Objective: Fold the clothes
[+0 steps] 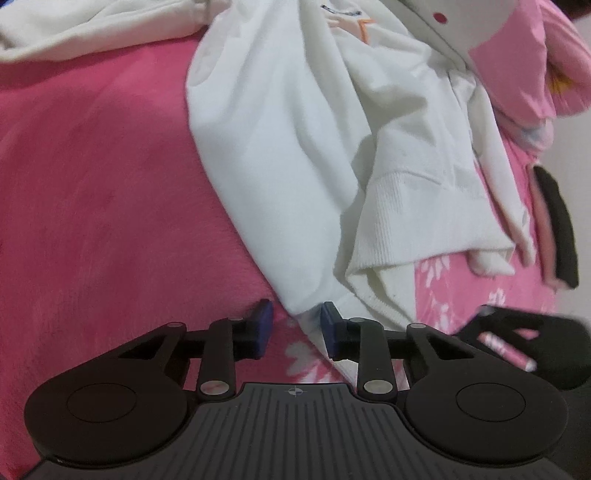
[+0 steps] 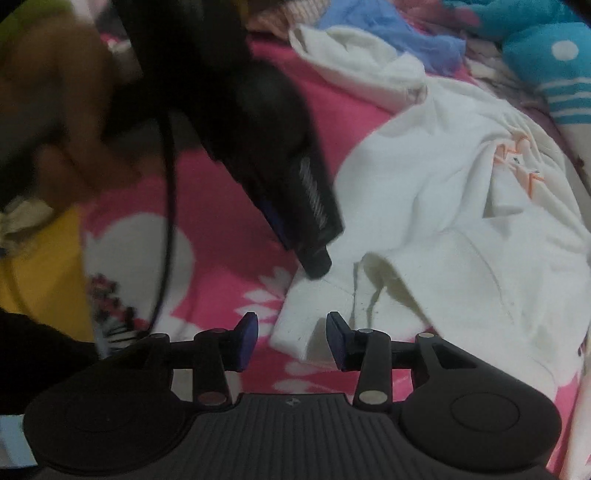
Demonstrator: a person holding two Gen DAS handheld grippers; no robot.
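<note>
My bedroom at home, pink flowered bedspread (image 1: 92,177) under me, heaped clothes (image 2: 388,33) and blue plush toy (image 2: 546,55) far right

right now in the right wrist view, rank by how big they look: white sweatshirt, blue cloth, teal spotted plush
1. white sweatshirt, by far the largest.
2-3. teal spotted plush and blue cloth look alike; both lie far back, cut off by the frame edge, so I won't rank them.

A white long-sleeved cotton sweatshirt (image 1: 280,155) lies crumpled and partly doubled over on the pink flowered bed cover. Its ribbed hem (image 1: 399,218) is turned up and open, and an orange printed motif (image 2: 517,162) shows among the folds on its chest. One corner points toward the near edge.
</note>
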